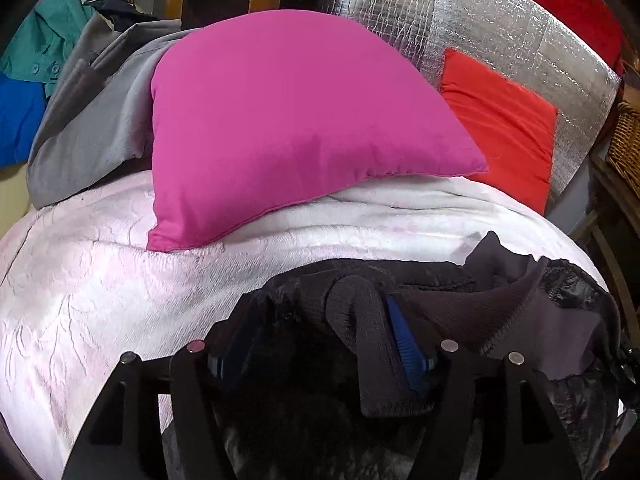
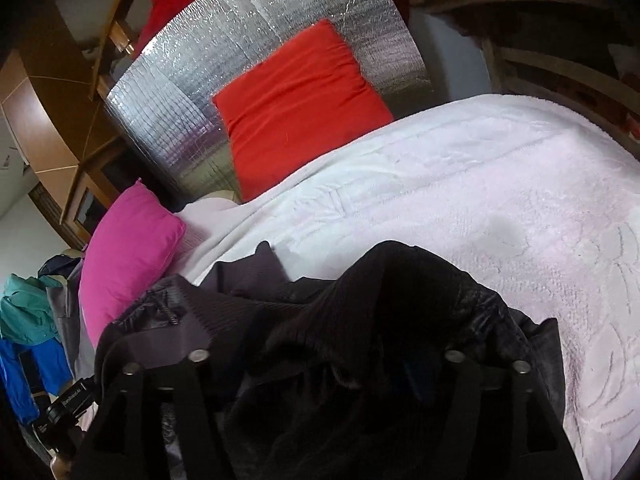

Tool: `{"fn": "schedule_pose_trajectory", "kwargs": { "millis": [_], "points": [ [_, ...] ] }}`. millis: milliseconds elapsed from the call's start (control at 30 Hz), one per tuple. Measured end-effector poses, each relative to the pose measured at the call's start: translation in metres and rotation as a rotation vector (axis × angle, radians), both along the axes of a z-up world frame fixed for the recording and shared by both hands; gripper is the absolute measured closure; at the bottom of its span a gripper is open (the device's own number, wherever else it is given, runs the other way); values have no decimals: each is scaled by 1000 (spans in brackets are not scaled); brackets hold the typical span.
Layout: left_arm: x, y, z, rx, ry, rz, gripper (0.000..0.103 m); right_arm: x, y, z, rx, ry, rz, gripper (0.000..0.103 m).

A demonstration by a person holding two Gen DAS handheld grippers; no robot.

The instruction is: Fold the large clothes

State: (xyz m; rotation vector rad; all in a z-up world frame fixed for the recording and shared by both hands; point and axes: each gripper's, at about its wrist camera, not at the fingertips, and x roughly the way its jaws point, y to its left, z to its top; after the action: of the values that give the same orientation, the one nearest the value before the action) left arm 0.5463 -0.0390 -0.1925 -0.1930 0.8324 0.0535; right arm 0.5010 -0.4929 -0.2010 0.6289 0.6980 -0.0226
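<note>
A black jacket (image 1: 500, 300) with ribbed knit cuffs and shiny quilted panels lies bunched on the white blanket (image 1: 100, 280) at the bed's near edge. My left gripper (image 1: 320, 312) stands open over it. A ribbed cuff lies loosely between its blue pads (image 1: 404, 340), resting against the right one. In the right wrist view the same jacket (image 2: 400, 280) is heaped over my right gripper (image 2: 328, 344). The right jaws stand wide apart, and folds of dark fabric hide their tips. No pad visibly presses on the cloth.
A pink pillow (image 1: 300, 120) and a red cushion (image 1: 500, 128) lie at the head of the bed against a silver foil panel (image 1: 480, 28). A grey garment (image 1: 92, 120) and teal and blue clothes (image 1: 44, 40) are piled at the left. White blanket (image 2: 480, 200) spreads to the right.
</note>
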Motion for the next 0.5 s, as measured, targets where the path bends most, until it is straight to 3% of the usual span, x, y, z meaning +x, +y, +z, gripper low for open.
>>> {"fn": "schedule_pose_trajectory", "kwargs": {
  "millis": [500],
  "points": [
    [-58, 4, 38, 43, -30, 2, 26, -51, -11, 28, 121, -34, -43, 24]
  ]
}}
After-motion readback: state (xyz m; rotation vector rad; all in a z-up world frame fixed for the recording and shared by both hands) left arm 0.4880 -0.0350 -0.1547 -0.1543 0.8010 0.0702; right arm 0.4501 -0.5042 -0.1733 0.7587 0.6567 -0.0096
